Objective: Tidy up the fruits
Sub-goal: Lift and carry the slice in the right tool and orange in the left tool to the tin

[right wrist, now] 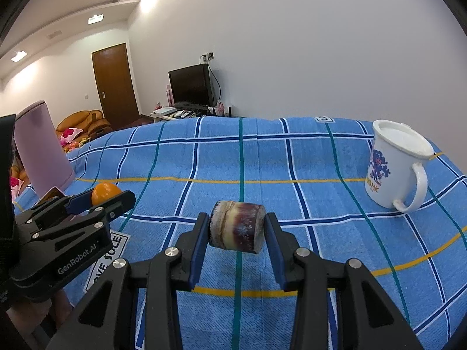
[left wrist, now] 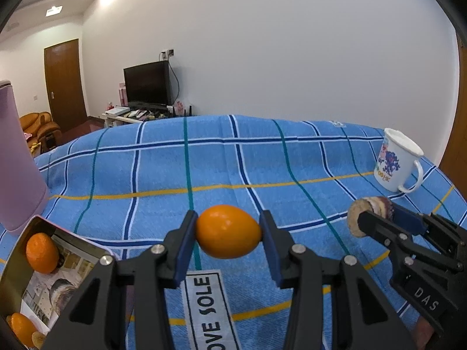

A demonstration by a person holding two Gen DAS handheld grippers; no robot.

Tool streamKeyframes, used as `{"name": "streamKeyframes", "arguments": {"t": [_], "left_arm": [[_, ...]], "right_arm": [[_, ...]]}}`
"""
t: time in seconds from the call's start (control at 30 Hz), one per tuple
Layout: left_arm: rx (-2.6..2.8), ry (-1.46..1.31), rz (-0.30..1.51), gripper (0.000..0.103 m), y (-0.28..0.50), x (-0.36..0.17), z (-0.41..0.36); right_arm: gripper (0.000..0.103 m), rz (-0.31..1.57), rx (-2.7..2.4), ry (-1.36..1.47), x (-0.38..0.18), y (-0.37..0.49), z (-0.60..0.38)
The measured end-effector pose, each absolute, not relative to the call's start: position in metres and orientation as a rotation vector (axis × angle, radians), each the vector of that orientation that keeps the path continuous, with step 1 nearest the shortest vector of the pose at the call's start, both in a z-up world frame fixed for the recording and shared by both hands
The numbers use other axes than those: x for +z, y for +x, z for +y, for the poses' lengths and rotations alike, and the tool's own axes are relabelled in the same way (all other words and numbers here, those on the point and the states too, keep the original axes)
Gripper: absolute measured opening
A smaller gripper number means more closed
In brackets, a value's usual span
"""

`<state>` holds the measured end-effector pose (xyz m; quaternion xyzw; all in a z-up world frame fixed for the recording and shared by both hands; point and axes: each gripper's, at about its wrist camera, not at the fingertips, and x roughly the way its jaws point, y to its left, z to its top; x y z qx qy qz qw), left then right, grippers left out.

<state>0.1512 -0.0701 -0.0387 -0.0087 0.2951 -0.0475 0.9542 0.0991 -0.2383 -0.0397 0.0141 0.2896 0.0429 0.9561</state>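
Item 1: your left tool [left wrist: 229, 232], pinching an orange egg-shaped fruit [left wrist: 228, 231]. The blue pads bear on the two narrow ends, so the fruit's long axis runs across the tool, from pad to pad. It hangs clear above the blue plaid cloth [left wrist: 233, 160] that covers the counter.

Item 2: your right tool [right wrist: 237, 229], pinching a short purple-brown cane piece [right wrist: 237, 227]. The pads press its two cut faces; its long axis likewise lies crosswise, pad to pad. It too is off the cloth.

Item 3: metal tin [left wrist: 17, 250], lower left in the left wrist view, lying just left of and below the left tool. Inside you can see an orange [left wrist: 42, 252], a second orange [left wrist: 22, 328] and a dark cane piece [left wrist: 62, 291].

Governing relation: the tin lies to the left of both tools, and the left tool is the nearer by a clear margin. The right tool stands to the right of the left one, so it would have to cross over or wait. Judgement: drop the egg-shaped fruit first, swinging left and down.

Item 4, not in play: white printed mug [right wrist: 397, 169] far right on the cloth; pink container [right wrist: 43, 151] far left, beyond the tin.

Hazard, as a judgement: the smooth fruit, held only at its tips, may pivot or slip.
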Motion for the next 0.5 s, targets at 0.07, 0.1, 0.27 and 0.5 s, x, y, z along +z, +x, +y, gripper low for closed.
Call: {"name": "streamKeyframes", "arguments": {"t": [0.07, 0.1, 0.27, 0.5], "left_arm": [[-0.097, -0.017, 0.593, 0.045, 0.15, -0.0383, -0.07], [-0.096, -0.016, 0.59, 0.045, 0.1496, -0.038, -0.07], [-0.095, -0.015, 0.57, 0.045, 0.1467, -0.0357, -0.0697], [-0.092, -0.012, 0.544, 0.045, 0.1423, -0.033, -0.0688]], "right_arm": [[0.04, 0.582, 0.088, 0.029, -0.0391, 0.0979, -0.2383], [0.04, 0.581, 0.087, 0.029, -0.0387, 0.0978, -0.2382], [0.04, 0.566, 0.087, 0.028, -0.0382, 0.0952, -0.238], [0.04, 0.544, 0.085, 0.016, -0.0359, 0.092, -0.2359]]}}
